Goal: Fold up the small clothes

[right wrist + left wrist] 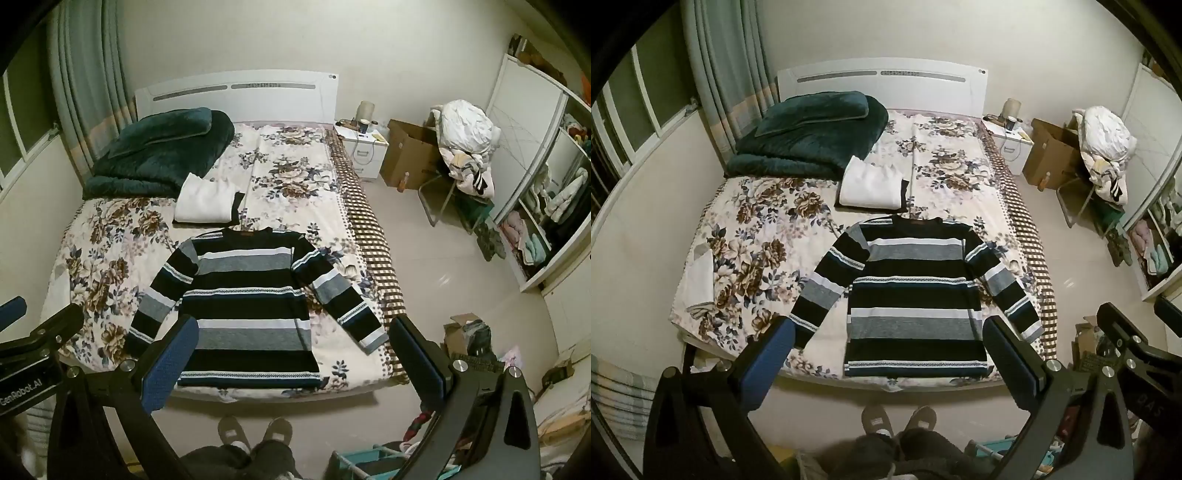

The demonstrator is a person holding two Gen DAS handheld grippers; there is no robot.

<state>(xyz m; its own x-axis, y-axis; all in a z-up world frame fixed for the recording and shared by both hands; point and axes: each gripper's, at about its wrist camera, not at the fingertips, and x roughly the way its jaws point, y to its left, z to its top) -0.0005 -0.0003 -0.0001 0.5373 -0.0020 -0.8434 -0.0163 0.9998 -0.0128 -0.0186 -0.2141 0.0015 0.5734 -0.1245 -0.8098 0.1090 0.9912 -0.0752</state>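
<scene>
A long-sleeved sweater (916,295) (251,306) striped in black, grey and white lies flat on the bed (768,240) (295,177), neck toward the headboard, both sleeves spread out to the sides. Behind its collar sits a folded white garment (870,184) (205,203) on top of a dark one. My left gripper (886,354) hovers well above the foot of the bed, open, nothing between its blue-padded fingers. My right gripper (291,354) hangs beside it at similar height, open and empty too; its black frame shows at the lower right of the left wrist view.
A folded dark green blanket (812,136) (159,155) lies at the bed's head on the left. A person's slippered feet (897,421) (255,432) stand at the foot of the bed. A nightstand (364,151), cardboard box (410,155), clothes-laden chair (465,155) and wardrobe (546,206) line the right side.
</scene>
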